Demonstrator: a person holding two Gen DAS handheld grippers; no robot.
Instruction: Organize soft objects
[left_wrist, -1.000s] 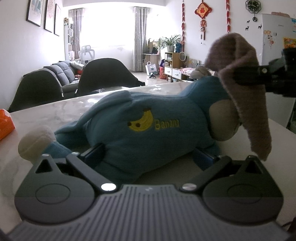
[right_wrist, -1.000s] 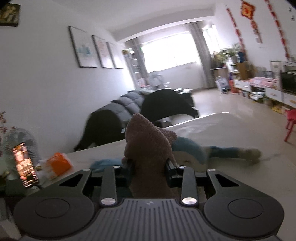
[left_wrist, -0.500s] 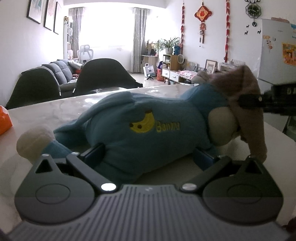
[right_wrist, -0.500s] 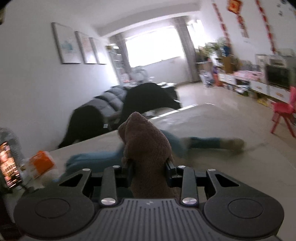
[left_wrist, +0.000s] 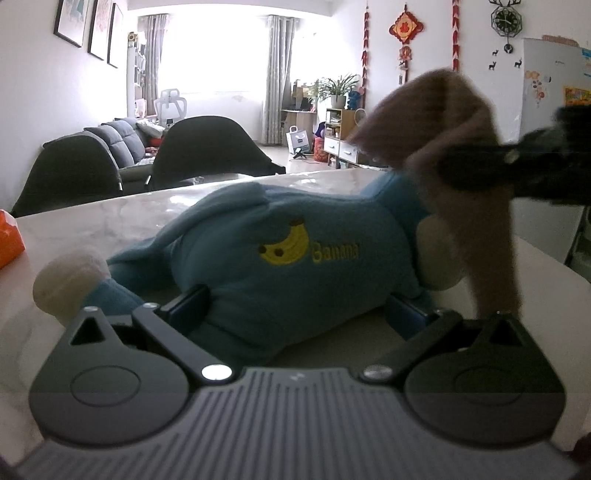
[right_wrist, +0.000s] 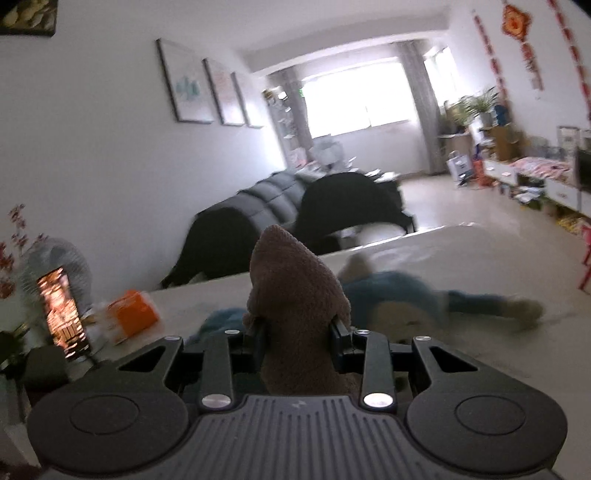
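A blue plush monkey (left_wrist: 295, 258) with a yellow banana patch lies on its side on the marble table (left_wrist: 110, 218). My left gripper (left_wrist: 295, 310) straddles its body, one finger pressed in at each side. At the head end a brown plush flap (left_wrist: 443, 122) is lifted above the beige face (left_wrist: 439, 254). My right gripper (left_wrist: 465, 173) comes in from the right and is shut on that flap. In the right wrist view the brown flap (right_wrist: 295, 295) stands up between the pads of my right gripper (right_wrist: 299, 332), and the blue plush monkey (right_wrist: 406, 299) is blurred behind it.
An orange box (left_wrist: 9, 240) sits at the table's left end, also the orange box (right_wrist: 131, 310) in the right wrist view. A lit phone (right_wrist: 62, 310) and a small fan (right_wrist: 55, 266) stand beside it. Black chairs (left_wrist: 207, 151) line the far table edge.
The right gripper dipped with the brown flap half a second ago and has risen again, lifting it higher. The left gripper and the blue body have stayed put.
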